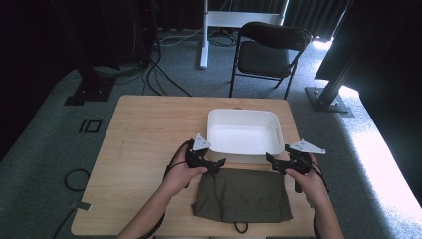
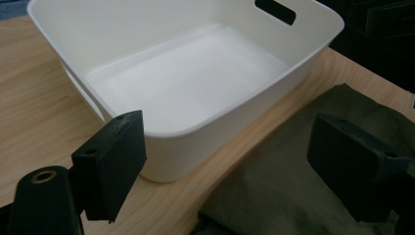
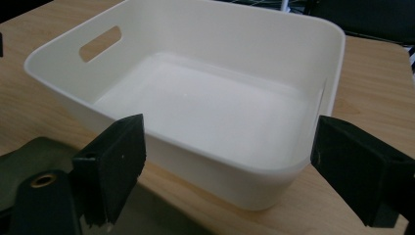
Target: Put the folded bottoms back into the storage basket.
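Note:
A folded olive-green garment (image 1: pixel 242 195) lies flat at the table's near edge, a dark cord trailing from its front. Just beyond it stands an empty white plastic bin (image 1: pixel 243 119) with handle slots. My left gripper (image 1: pixel 219 164) hovers open over the garment's far left corner. My right gripper (image 1: pixel 271 162) hovers open over the far right corner. In the left gripper view the open gripper (image 2: pixel 240 166) frames the bin's near corner (image 2: pixel 166 166) and the garment (image 2: pixel 288 196). In the right gripper view the open gripper (image 3: pixel 235 169) frames the bin (image 3: pixel 205 103), with the garment (image 3: pixel 29 161) low at the left.
The wooden table (image 1: pixel 149 129) has bare room left of the bin. A black folding chair (image 1: pixel 268 50) stands behind the table on grey carpet. Cables and dark stand legs (image 1: pixel 92 87) lie at the back left.

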`<state>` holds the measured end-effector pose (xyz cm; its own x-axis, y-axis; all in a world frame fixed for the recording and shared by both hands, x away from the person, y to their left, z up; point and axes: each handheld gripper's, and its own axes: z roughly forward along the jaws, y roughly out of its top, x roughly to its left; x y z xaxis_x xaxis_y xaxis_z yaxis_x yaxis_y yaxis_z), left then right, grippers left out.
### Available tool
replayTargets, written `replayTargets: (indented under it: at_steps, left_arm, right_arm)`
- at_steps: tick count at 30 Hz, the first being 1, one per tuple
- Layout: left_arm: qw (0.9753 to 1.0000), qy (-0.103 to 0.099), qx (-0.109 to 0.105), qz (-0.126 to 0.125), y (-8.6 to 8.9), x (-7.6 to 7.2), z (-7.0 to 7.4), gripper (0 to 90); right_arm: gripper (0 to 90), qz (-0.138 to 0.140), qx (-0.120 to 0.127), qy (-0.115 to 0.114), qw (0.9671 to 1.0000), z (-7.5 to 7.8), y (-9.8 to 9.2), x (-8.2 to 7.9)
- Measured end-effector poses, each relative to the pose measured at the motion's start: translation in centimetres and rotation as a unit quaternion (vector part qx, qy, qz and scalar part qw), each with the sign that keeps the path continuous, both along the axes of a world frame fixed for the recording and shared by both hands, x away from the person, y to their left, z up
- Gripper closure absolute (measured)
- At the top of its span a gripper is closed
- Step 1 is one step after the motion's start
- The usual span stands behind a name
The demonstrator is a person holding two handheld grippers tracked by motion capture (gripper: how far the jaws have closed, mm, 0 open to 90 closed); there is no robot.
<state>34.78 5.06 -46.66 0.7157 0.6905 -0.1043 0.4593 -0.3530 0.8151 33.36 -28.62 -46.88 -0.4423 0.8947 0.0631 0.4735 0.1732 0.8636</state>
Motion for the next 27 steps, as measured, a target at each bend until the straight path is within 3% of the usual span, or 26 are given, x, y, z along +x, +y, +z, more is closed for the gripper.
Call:
replayTargets:
  at_steps: [14, 18, 20, 27]
  left_arm:
    - [0.9997, 0.012, 0.018, -0.012, -0.6, -2.4, -1.8, 15.9]
    - [0.9994, 0.023, 0.021, -0.015, -0.8, -2.8, -2.6, 15.9]
    - [0.999, 0.039, 0.02, -0.013, -0.9, -2.9, -3.3, 15.9]
    - [0.9984, 0.045, 0.032, -0.004, -1.0, -3.4, -4.6, 15.9]
  right_arm:
    - [13.0, -0.002, 0.011, 0.02, 0.9997, -2.9, 0.0, -3.0]
    - [13.0, -0.006, 0.009, 0.027, 0.9996, -3.8, 0.1, -3.5]
    - [13.0, -0.006, 0.004, 0.031, 0.9995, -4.2, 0.2, -3.8]
    - [13.0, -0.025, 0.0, 0.041, 0.9988, -5.5, -0.6, -4.5]
